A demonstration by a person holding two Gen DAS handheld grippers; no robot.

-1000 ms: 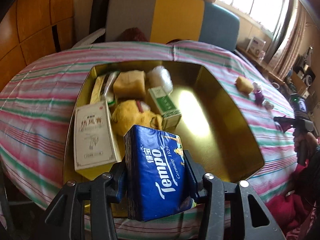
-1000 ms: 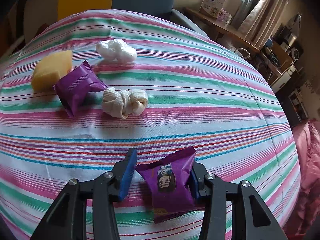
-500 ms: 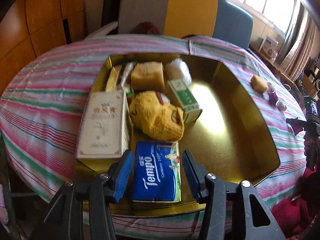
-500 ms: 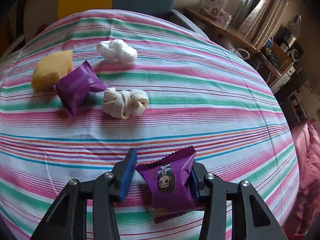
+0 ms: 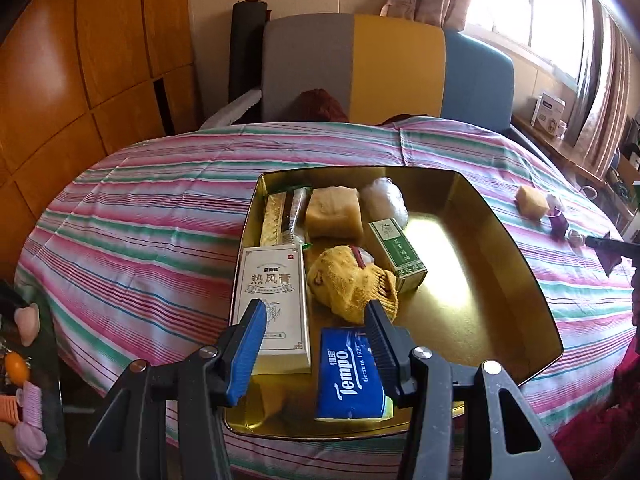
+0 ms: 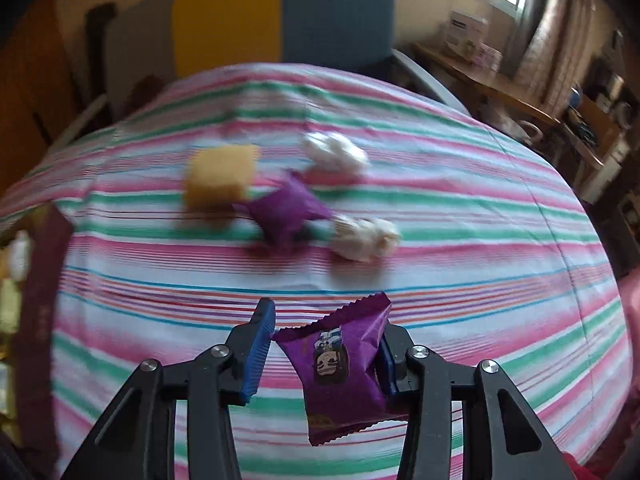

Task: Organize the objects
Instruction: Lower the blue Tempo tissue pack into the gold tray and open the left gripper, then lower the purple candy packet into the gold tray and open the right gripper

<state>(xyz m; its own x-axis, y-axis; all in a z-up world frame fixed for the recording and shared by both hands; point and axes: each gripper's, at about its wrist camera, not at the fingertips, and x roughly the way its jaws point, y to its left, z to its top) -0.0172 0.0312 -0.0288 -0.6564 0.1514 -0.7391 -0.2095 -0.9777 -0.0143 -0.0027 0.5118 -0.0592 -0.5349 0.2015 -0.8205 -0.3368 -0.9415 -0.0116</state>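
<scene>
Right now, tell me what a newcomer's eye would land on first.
The gold tray on the striped tablecloth stands out, with a blue tissue pack lying at its near edge below the open left gripper. The right gripper holds a purple snack packet above the cloth.

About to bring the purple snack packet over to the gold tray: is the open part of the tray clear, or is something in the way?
Nothing visible blocks it. The purple snack packet hangs in the right tongs; the gold metal tray has its right half bare, its contents crowded left. The left tongs stand open above the blue Tempo tissue pack, near the front edge.
</scene>
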